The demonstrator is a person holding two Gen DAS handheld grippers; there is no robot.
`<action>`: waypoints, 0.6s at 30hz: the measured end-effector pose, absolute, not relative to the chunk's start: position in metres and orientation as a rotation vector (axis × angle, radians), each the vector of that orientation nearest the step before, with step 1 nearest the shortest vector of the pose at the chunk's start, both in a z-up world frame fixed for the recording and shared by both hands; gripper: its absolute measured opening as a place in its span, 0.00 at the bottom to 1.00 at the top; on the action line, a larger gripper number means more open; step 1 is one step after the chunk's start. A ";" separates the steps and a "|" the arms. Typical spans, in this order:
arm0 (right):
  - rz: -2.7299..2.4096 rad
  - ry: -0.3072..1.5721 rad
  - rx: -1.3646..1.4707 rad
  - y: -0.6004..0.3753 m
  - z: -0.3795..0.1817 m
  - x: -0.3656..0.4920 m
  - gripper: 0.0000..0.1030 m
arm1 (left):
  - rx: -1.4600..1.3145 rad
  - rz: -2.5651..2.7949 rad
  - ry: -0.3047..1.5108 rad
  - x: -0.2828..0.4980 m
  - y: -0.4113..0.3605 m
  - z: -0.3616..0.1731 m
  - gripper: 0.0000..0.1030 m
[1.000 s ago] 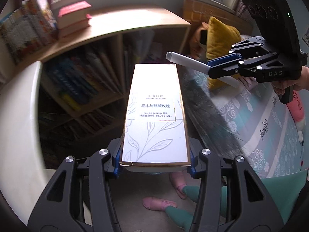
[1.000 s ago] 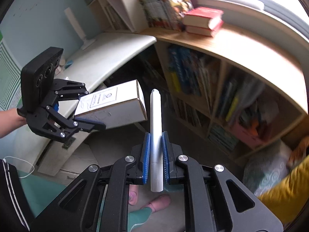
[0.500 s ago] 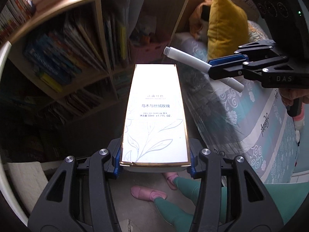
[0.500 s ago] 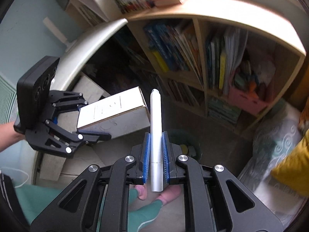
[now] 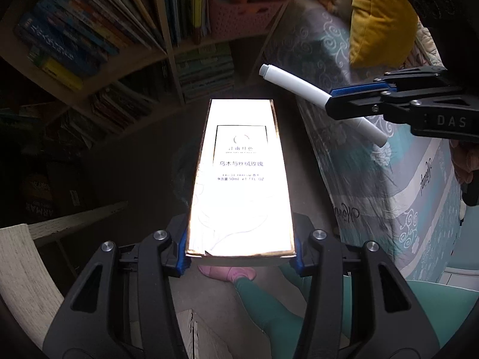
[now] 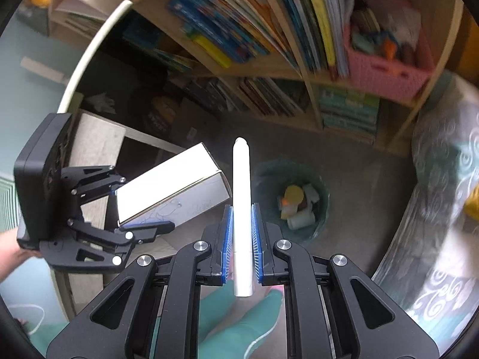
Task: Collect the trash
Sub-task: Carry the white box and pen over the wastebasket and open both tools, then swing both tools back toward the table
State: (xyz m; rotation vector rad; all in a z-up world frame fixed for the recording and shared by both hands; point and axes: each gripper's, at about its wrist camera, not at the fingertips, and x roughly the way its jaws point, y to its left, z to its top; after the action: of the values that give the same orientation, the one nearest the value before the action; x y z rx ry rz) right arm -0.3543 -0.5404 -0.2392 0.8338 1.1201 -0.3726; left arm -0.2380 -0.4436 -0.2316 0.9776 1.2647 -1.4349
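A tall white perfume box with gold edges stands between the blue pads of my left gripper, which is shut on its lower end. My right gripper is shut on a white marker pen that sticks out forward past its fingers. Both point steeply down at the floor. A dark green waste bin with several pieces of rubbish in it stands on the floor just right of the pen's tip. In the right wrist view the left gripper and its box are to the left of the pen. In the left wrist view the right gripper and pen are at the upper right.
A curved wooden bookshelf full of books, with a pink basket, stands behind the bin. A bed with a patterned sheet and a yellow cushion is on the right. The person's green trouser legs and a pink slipper are below.
Both grippers have sunk and tipped downward with the box and pen still held. The desk top and window have left view; lower shelves, floor and the bin have come in.
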 end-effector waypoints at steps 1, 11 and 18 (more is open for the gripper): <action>-0.374 1.124 0.844 -0.540 -0.243 -0.354 0.13 | 0.978 -1.431 1.275 -0.238 -0.443 -0.234 0.45; -0.375 1.150 0.979 -0.545 -0.273 -0.353 0.16 | 1.016 -1.367 1.322 -0.241 -0.446 -0.258 0.46; -0.410 1.125 0.971 -0.551 -0.267 -0.353 0.59 | 0.980 -1.351 1.312 -0.237 -0.450 -0.252 0.65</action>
State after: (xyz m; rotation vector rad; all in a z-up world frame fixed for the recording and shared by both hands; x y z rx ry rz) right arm -0.3530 -0.5506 -0.2670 0.9711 1.1249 -0.4103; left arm -0.2374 -0.4498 -0.2519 0.9797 1.3121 -1.3512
